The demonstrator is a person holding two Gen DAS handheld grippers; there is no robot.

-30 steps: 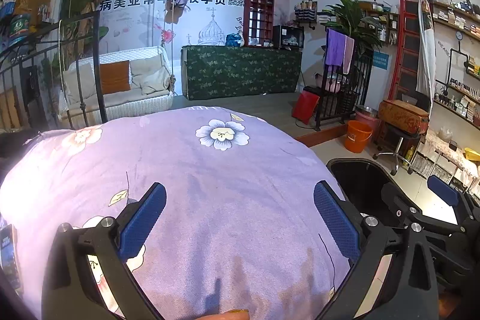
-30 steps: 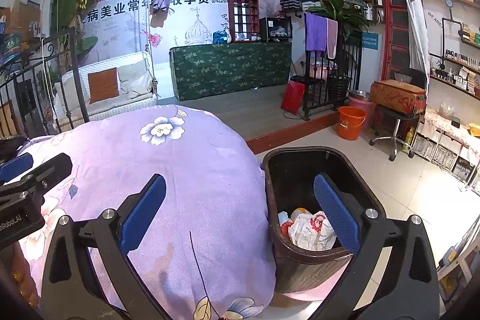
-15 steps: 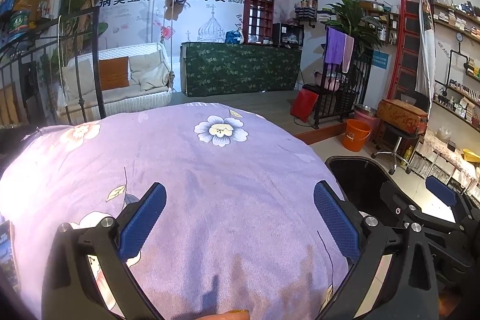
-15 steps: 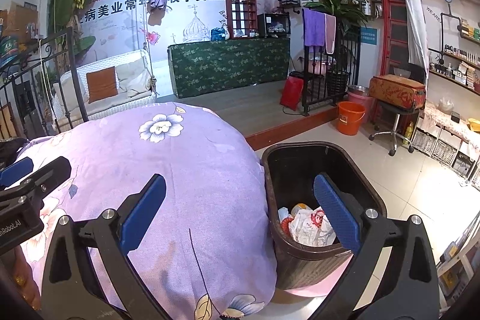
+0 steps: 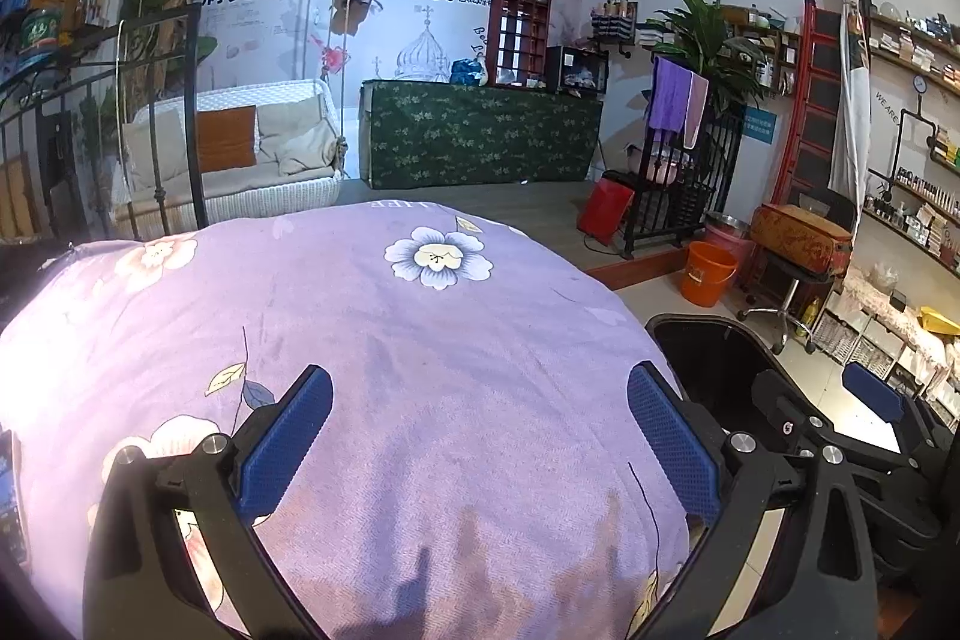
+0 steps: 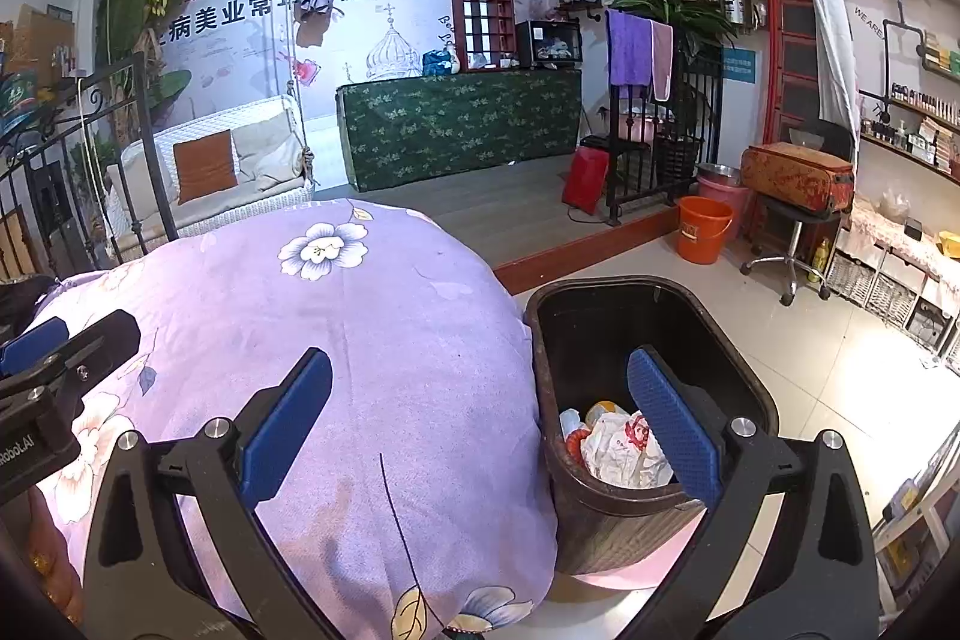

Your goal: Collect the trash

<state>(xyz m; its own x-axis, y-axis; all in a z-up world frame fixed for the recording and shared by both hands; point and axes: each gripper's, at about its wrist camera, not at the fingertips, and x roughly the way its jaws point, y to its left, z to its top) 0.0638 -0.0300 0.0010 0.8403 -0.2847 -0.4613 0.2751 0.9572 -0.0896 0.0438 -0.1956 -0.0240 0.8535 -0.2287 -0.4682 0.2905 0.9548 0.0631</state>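
A dark brown trash bin [image 6: 738, 334] stands on the floor beside the bed. Crumpled white and red wrappers [image 6: 618, 445] lie in it. Its rim also shows in the left wrist view [image 5: 696, 325]. My right gripper [image 6: 480, 418] is open and empty, its right finger over the bin and its left finger over the quilt. My left gripper [image 5: 480, 430] is open and empty above the purple flowered quilt [image 5: 372, 340]. No loose trash shows on the quilt.
The quilt [image 6: 336, 316] covers a bed with a black iron frame [image 5: 156, 112]. An orange bucket [image 6: 702, 229], a stool with a suitcase [image 6: 795, 178], shelves [image 6: 912, 142] and a green-draped counter [image 5: 480, 133] stand beyond.
Both views have shifted only slightly; the grippers stay open and hold nothing.
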